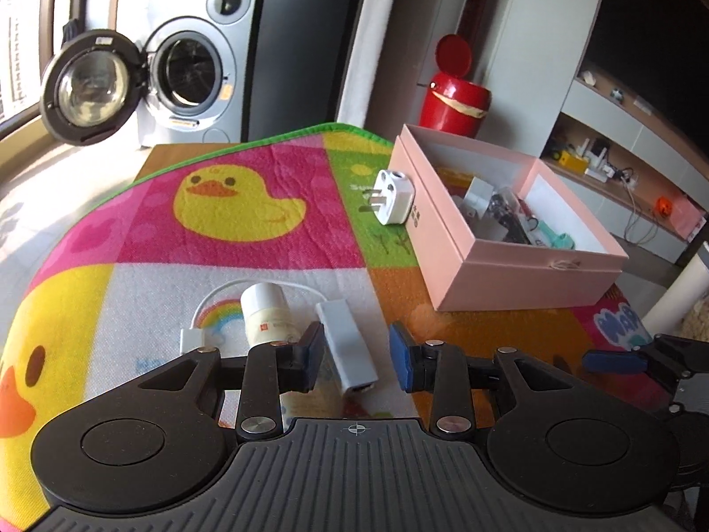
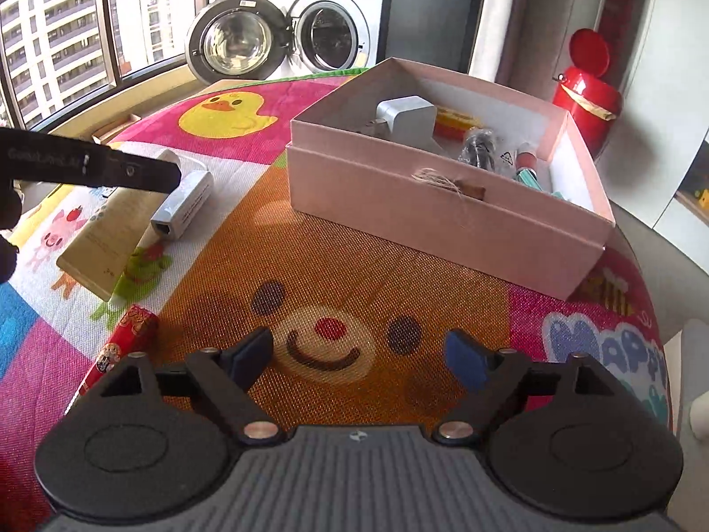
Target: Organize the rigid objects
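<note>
My left claw [image 1: 356, 357] hangs open and empty over the white adapter [image 1: 348, 348], whose long axis runs away from me, port end nearest. The cream tube [image 1: 268, 314] lies just beside it, cap pointing away. My right claw [image 2: 359, 354] is wide open, empty, facing the pink box [image 2: 443, 204]. A white plug [image 1: 392, 197] leans against that box.

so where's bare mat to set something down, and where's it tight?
Free: the orange bear patch between the right claw and the pink box, and the pink duck panel left of the white plug. Crowded: around the left claw, with cream tube and white adapter.
</note>
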Demonstrator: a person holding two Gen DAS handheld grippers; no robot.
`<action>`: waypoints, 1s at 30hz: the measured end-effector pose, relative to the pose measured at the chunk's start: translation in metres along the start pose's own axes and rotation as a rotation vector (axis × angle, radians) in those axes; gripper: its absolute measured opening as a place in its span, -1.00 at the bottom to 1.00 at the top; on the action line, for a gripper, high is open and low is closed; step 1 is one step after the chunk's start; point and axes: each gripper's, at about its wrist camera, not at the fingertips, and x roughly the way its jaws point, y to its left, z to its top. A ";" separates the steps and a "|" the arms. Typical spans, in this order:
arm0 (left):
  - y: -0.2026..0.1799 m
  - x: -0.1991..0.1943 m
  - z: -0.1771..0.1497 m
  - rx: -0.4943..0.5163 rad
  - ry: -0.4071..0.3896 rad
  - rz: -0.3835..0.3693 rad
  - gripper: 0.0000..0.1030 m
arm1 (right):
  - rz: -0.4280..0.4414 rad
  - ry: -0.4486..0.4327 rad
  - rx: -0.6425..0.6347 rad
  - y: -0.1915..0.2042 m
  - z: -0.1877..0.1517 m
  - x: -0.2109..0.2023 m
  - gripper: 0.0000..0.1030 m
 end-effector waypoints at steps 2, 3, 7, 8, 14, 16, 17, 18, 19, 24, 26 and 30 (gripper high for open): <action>0.000 0.014 0.000 -0.014 0.034 0.027 -0.31 | 0.008 0.004 0.037 -0.004 0.000 0.002 0.67; 0.001 0.018 -0.001 -0.019 0.042 0.030 -0.32 | 0.009 0.000 0.048 -0.005 -0.001 0.002 0.67; -0.009 0.028 -0.003 0.029 0.060 0.031 -0.38 | -0.006 -0.030 0.058 -0.001 -0.007 0.003 0.68; -0.013 0.028 -0.003 0.050 0.064 0.017 -0.43 | -0.008 -0.034 0.060 0.000 -0.008 0.002 0.68; -0.029 0.015 -0.019 0.180 0.111 -0.130 -0.52 | 0.063 -0.040 0.045 0.004 -0.009 -0.009 0.68; -0.028 0.005 -0.028 0.211 0.122 -0.137 -0.52 | 0.093 -0.067 0.008 0.012 -0.009 -0.018 0.68; -0.026 0.000 -0.032 0.218 0.122 -0.127 -0.52 | 0.100 -0.077 -0.010 0.017 -0.009 -0.021 0.68; -0.022 -0.005 -0.035 0.219 0.123 -0.116 -0.52 | 0.104 -0.084 -0.025 0.020 -0.008 -0.024 0.68; -0.018 -0.010 -0.038 0.209 0.125 -0.106 -0.52 | 0.107 -0.089 -0.038 0.025 -0.007 -0.026 0.68; 0.001 -0.026 -0.046 0.133 0.108 -0.010 -0.52 | 0.217 -0.063 -0.102 0.042 -0.004 -0.031 0.68; 0.005 -0.024 -0.044 0.103 0.101 0.015 -0.51 | 0.321 -0.022 -0.152 0.055 -0.004 -0.031 0.68; 0.007 -0.020 -0.038 0.070 0.099 0.028 -0.51 | 0.350 0.010 -0.271 0.088 -0.007 -0.030 0.60</action>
